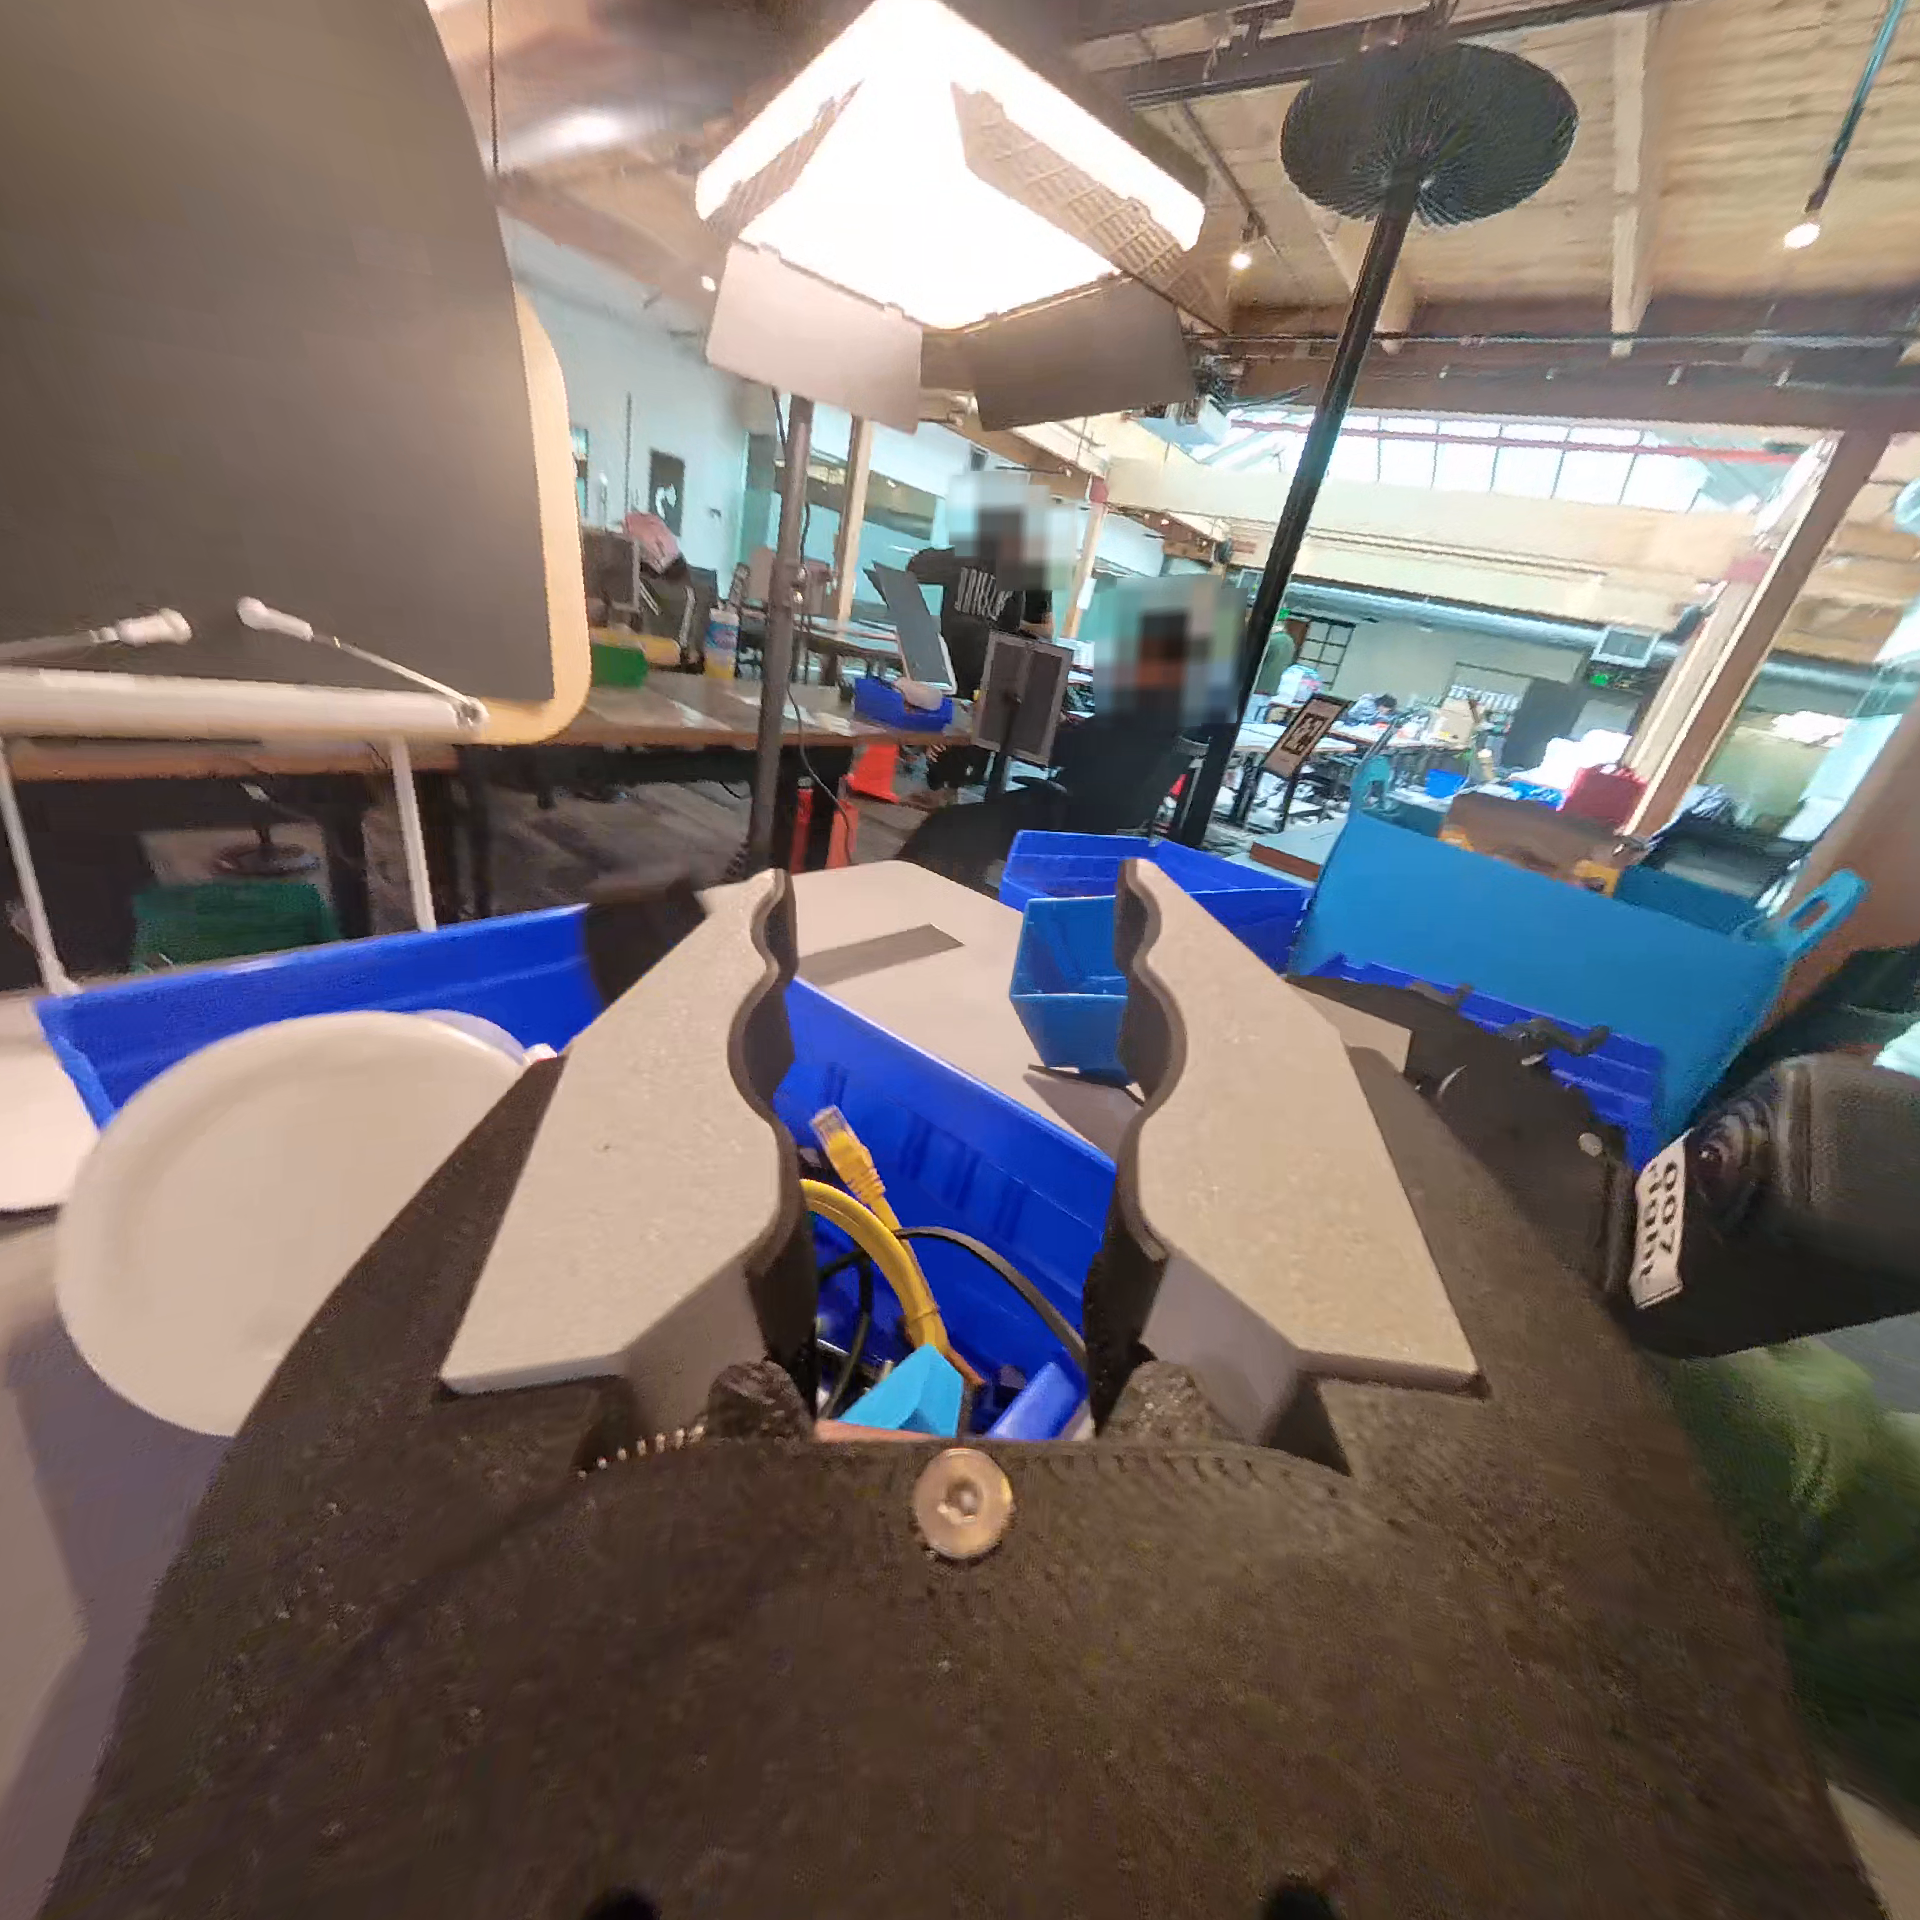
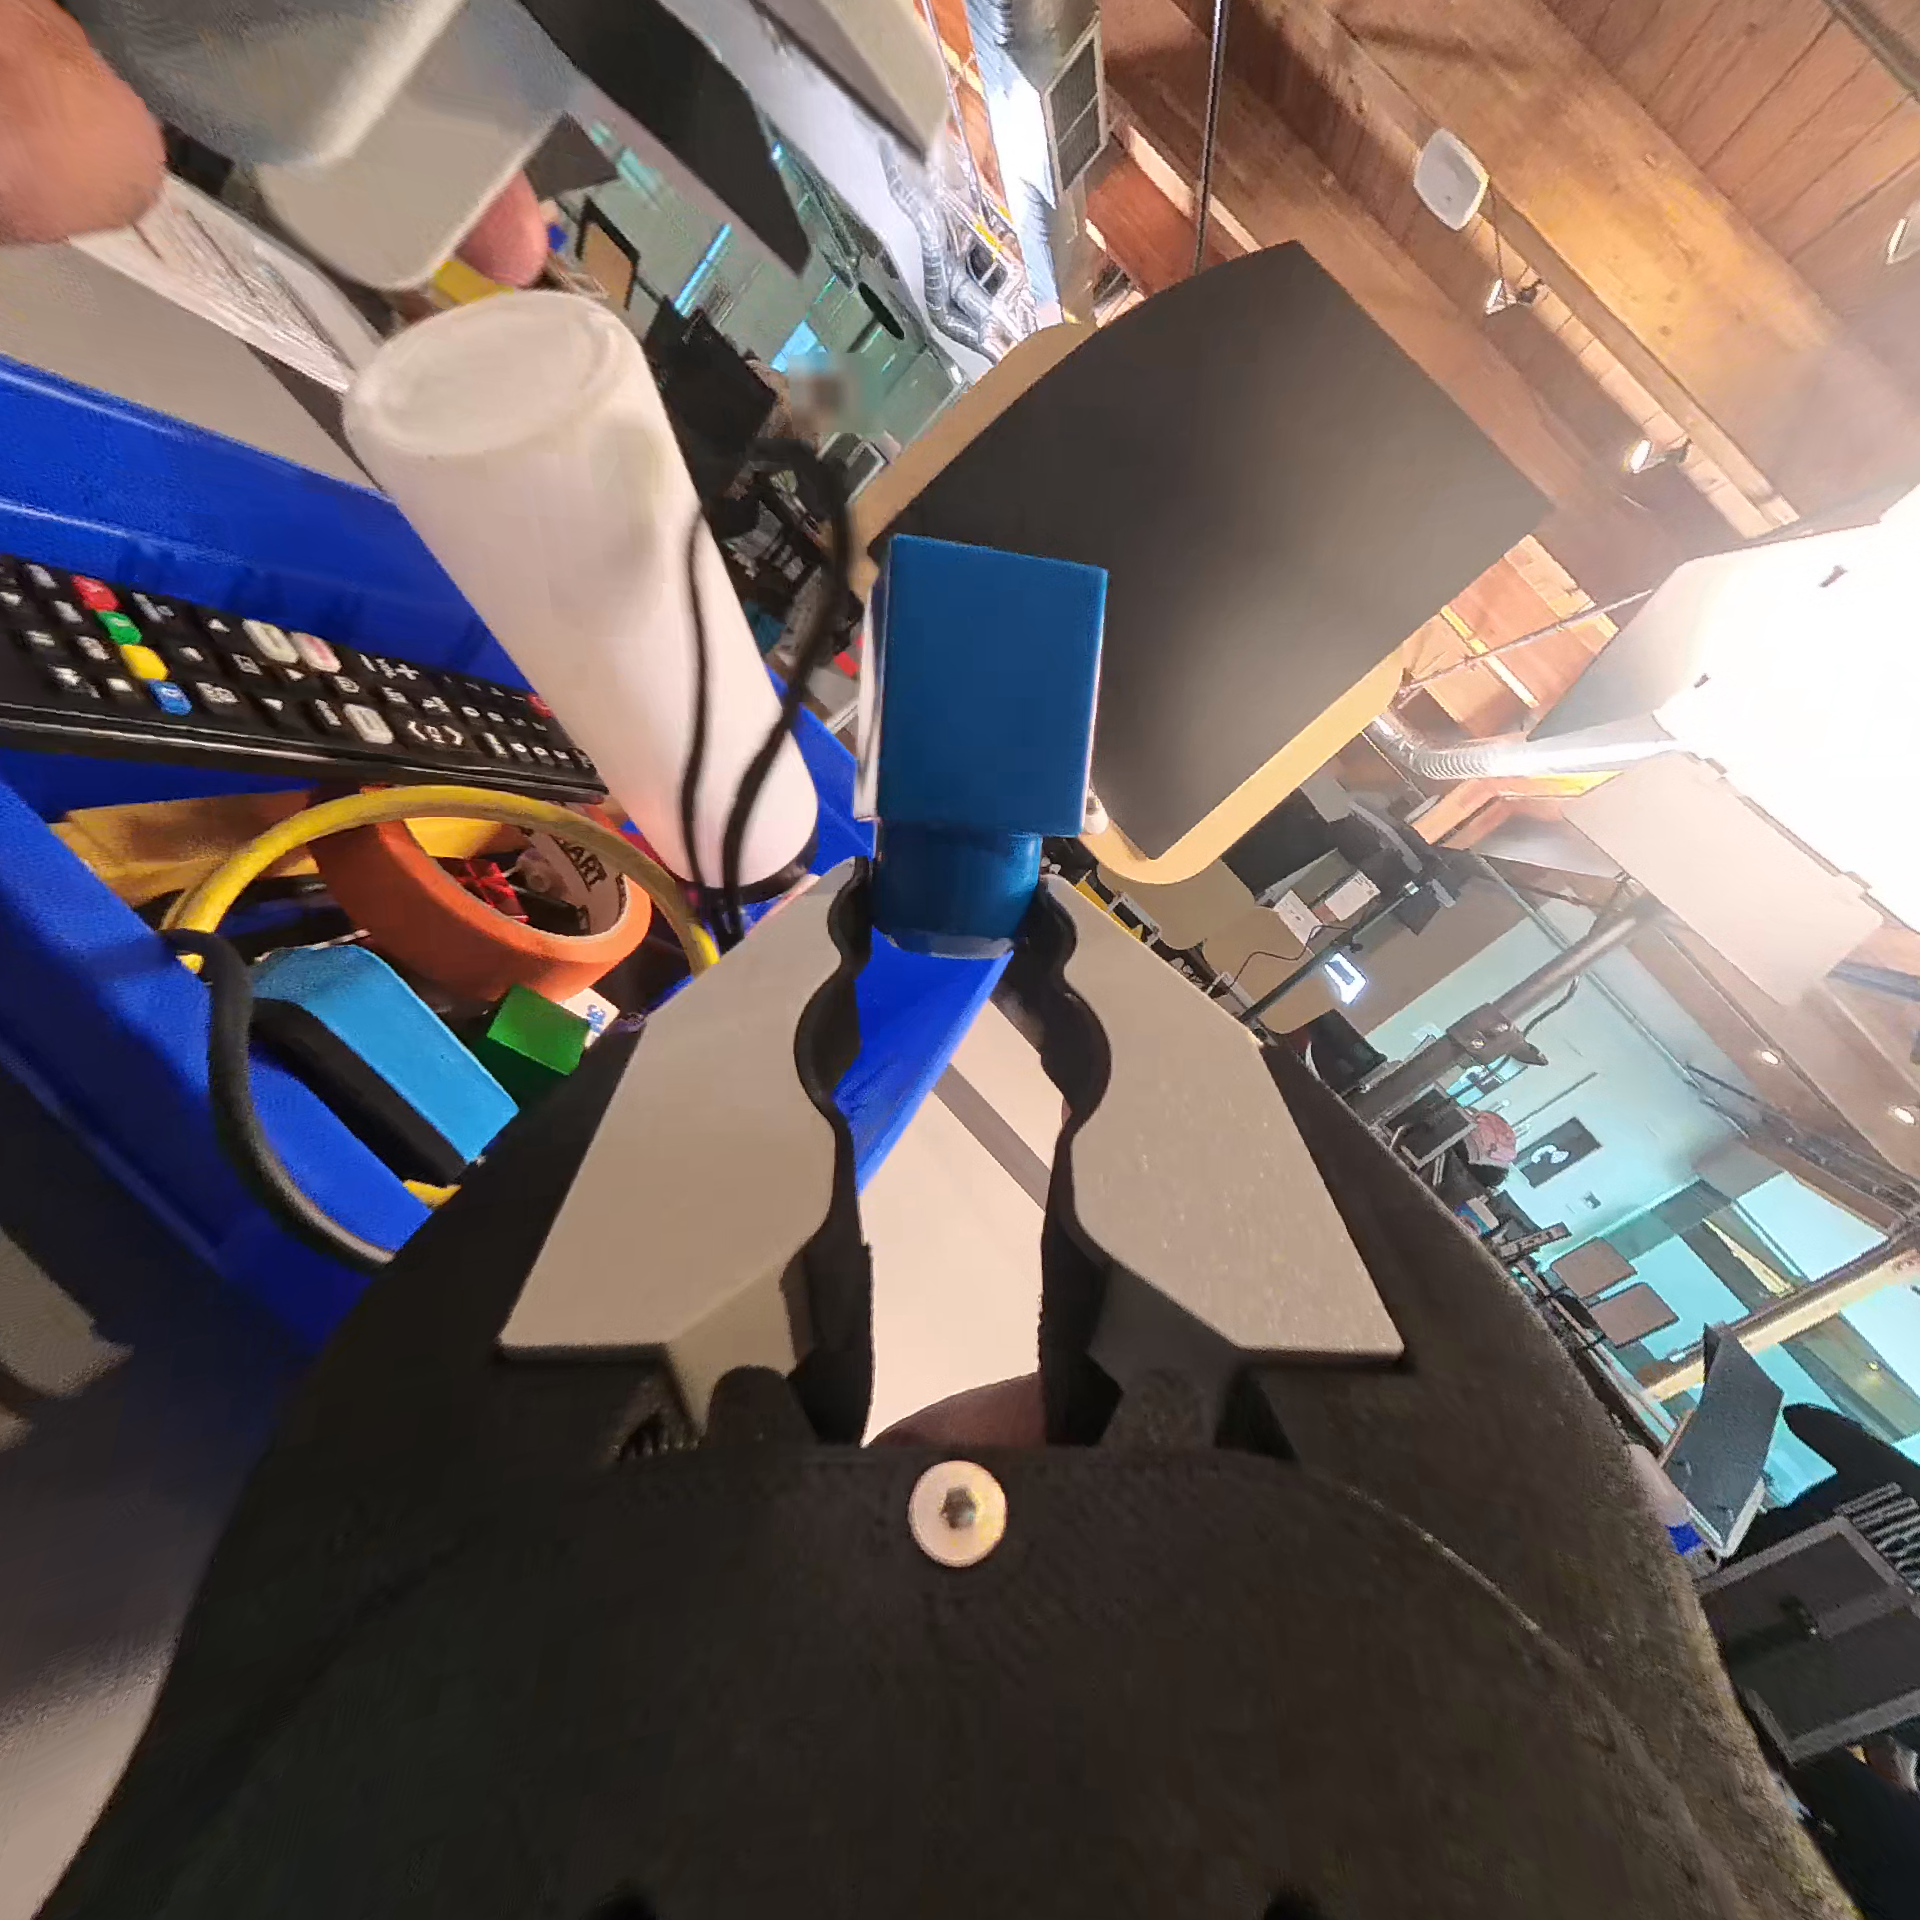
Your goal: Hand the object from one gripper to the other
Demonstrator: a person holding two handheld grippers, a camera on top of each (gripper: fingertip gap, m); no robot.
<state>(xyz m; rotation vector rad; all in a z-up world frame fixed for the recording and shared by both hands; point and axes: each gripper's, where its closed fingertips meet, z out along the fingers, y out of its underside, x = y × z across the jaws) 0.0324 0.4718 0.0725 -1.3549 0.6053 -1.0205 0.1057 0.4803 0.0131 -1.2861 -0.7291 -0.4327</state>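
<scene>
My right gripper (image 2: 951, 904) is shut on the round base of a blue block (image 2: 987, 686), which stands up past the fingertips over the corner of a blue bin (image 2: 104, 499). My left gripper (image 1: 951, 883) is open and empty, its fingers wide apart above the same blue bin (image 1: 312, 987). The right gripper's black body and camera (image 1: 1766, 1174) show at the right edge of the left wrist view, beside a light-blue flat piece (image 1: 1538, 956). I cannot tell whether that piece is the held block.
The bin holds a white cylinder (image 2: 582, 582), a black remote (image 2: 270, 675), an orange tape roll (image 2: 468, 914) and a yellow cable (image 1: 862, 1216). Small blue bins (image 1: 1070, 977) stand on the grey table behind. A hand with a blurred grey device (image 2: 364, 135) is at top left.
</scene>
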